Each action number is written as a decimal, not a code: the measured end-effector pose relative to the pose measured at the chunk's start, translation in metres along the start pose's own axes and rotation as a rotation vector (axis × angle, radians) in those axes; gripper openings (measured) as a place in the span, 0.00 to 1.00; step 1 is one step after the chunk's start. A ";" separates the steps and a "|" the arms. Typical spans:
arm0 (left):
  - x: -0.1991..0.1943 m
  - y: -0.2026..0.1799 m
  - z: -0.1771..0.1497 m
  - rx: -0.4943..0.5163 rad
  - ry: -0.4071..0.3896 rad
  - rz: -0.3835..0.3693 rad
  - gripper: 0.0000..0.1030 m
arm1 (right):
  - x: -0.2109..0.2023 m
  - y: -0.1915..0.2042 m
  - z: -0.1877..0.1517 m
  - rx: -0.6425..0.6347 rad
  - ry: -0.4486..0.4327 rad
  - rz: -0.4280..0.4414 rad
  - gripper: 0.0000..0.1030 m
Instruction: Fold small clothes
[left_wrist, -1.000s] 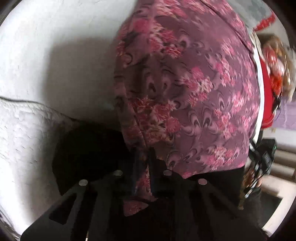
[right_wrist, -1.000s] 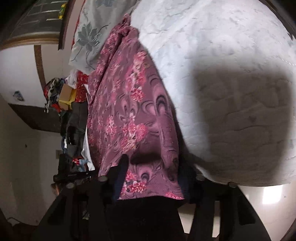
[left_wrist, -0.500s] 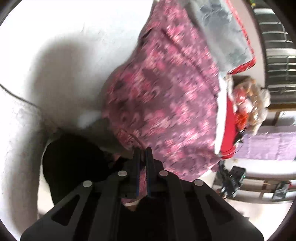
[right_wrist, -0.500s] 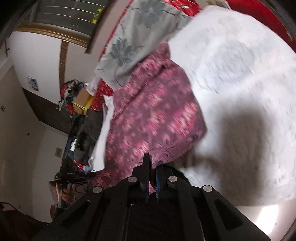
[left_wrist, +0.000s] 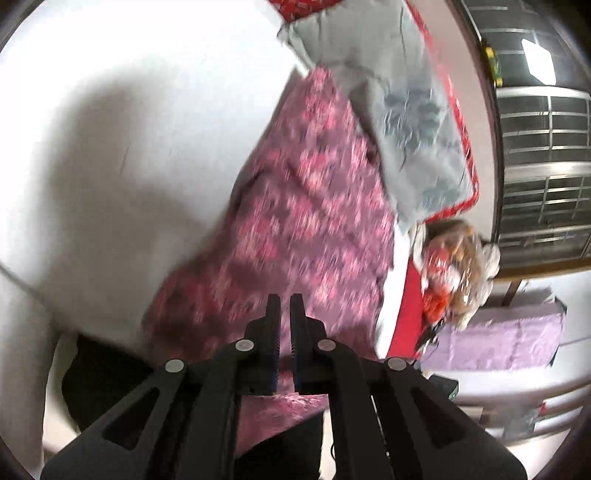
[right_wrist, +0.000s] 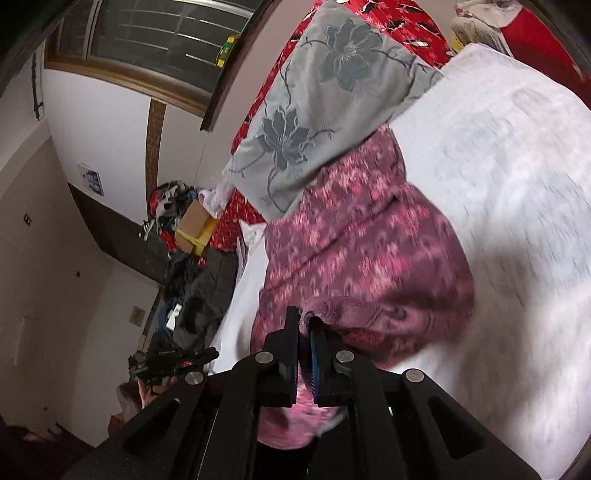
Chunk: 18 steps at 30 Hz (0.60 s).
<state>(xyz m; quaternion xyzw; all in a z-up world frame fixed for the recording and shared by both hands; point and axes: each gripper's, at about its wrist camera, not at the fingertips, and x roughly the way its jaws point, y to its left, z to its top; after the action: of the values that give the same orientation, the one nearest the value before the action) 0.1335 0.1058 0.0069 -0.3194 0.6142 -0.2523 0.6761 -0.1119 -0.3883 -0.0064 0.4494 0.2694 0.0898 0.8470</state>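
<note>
A maroon garment with a pink flower print (left_wrist: 295, 229) lies on the white bedspread (left_wrist: 110, 129); it also shows in the right wrist view (right_wrist: 362, 258). My left gripper (left_wrist: 284, 306) is shut on the garment's near edge, with cloth hanging below the fingers. My right gripper (right_wrist: 303, 321) is shut on another bunched edge of the garment, lifting it so it folds over itself. The far end of the garment lies against a grey flowered pillow (right_wrist: 317, 122).
The grey pillow (left_wrist: 413, 122) lies over a red patterned sheet (right_wrist: 399, 22). The white bedspread (right_wrist: 517, 206) extends right. A barred window (left_wrist: 546, 166), bags and boxes (right_wrist: 184, 229) and floor clutter lie beyond the bed edge.
Both grippers have risen and pulled back with the garment's near edge in them. The right gripper went from open around the cloth to shut on it. The garment now bunches and folds.
</note>
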 end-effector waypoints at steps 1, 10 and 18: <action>0.001 -0.002 0.007 -0.001 -0.011 -0.002 0.03 | 0.007 0.001 0.007 -0.003 0.003 -0.002 0.04; 0.028 0.001 -0.011 0.187 0.157 0.219 0.33 | 0.034 -0.018 0.020 0.019 0.059 -0.094 0.04; 0.057 0.035 -0.089 0.244 0.314 0.325 0.56 | 0.007 -0.042 -0.007 0.090 0.068 -0.144 0.05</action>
<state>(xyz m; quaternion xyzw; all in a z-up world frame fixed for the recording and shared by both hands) 0.0498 0.0758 -0.0609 -0.0894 0.7198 -0.2592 0.6378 -0.1133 -0.4045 -0.0461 0.4631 0.3334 0.0316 0.8206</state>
